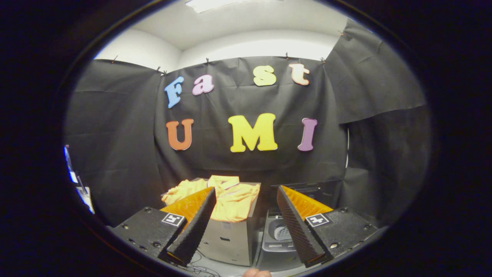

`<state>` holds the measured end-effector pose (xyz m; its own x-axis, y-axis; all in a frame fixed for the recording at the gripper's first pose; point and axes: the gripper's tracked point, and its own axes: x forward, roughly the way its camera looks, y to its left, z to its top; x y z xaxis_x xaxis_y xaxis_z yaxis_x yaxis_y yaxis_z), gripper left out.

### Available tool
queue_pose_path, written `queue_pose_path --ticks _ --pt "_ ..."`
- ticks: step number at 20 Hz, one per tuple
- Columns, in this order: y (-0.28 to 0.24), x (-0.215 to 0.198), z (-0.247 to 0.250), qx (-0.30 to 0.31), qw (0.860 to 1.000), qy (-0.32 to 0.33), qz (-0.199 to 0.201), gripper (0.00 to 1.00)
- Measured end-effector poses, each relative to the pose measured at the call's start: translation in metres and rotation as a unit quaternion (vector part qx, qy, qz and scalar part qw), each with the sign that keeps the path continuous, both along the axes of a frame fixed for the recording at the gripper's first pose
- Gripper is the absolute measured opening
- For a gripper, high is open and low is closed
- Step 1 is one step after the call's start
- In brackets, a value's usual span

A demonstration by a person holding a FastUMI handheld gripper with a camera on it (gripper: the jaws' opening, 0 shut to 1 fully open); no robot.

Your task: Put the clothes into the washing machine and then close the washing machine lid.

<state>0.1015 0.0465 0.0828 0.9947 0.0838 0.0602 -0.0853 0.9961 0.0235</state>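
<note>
hand-held gripper [246,200] open, empty | yellow clothes [223,198] heaped on box [226,238] top: soft, light | pinch a raised fold | washing machine [278,234] lid up

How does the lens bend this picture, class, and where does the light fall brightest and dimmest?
Gripper view: fisheye bowing curves the cloth wall's edges; the ceiling light is blown out; the yellow clothes on the grey box are well lit; the open washing machine sits in shadow; the tool is open, sharp.
</note>
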Motion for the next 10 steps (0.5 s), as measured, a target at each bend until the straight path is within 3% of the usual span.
queue_pose_path --ticks 4,10 --pt "0.036 0.051 0.028 -0.025 0.999 -0.002 0.027 0.99" --pt "0.115 0.144 0.016 -0.049 0.992 0.075 0.083 1.00"
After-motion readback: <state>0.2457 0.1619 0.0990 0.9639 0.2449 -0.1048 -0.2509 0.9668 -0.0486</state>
